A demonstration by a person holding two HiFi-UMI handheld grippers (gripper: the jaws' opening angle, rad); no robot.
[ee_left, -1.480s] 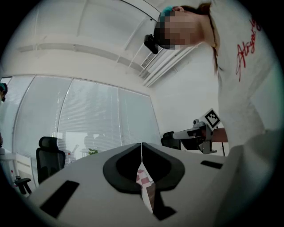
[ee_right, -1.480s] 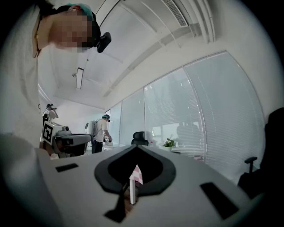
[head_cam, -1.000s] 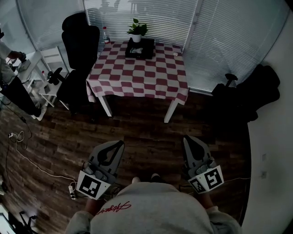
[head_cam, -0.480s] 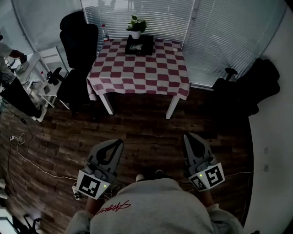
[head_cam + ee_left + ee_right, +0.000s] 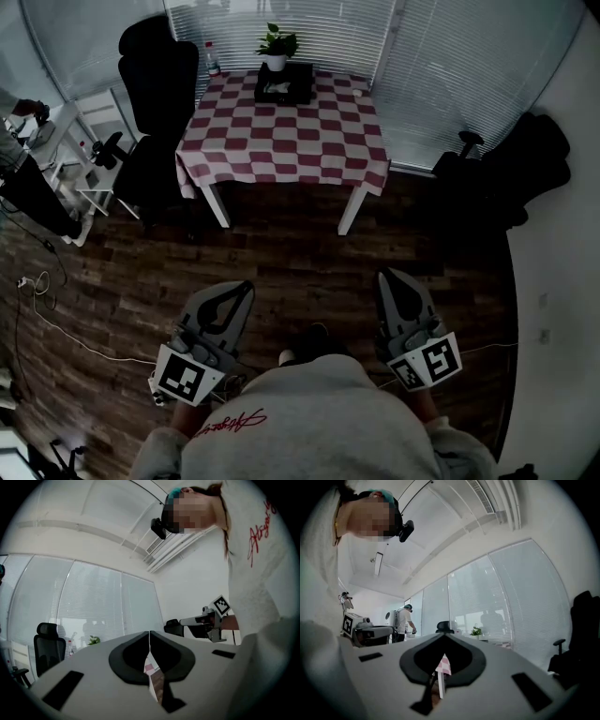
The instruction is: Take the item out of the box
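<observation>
Plainly unready, the left gripper (image 5: 246, 289) and the right gripper (image 5: 384, 277) hang low, fingers (image 5: 225, 314) closed on nothing, since the box (image 5: 285, 84), presumably holding the item, sits well apart at the far edge of the tabletop (image 5: 281, 141).

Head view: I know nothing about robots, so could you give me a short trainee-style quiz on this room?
1. True or false: the black box sits on the checkered table.
2. What stands just beyond the box? A) potted plant B) lamp C) laptop
3. Fill in: the left gripper and right gripper both have their jaws ____.
Key: 1 true; 2 A; 3 shut, with nothing held.
</observation>
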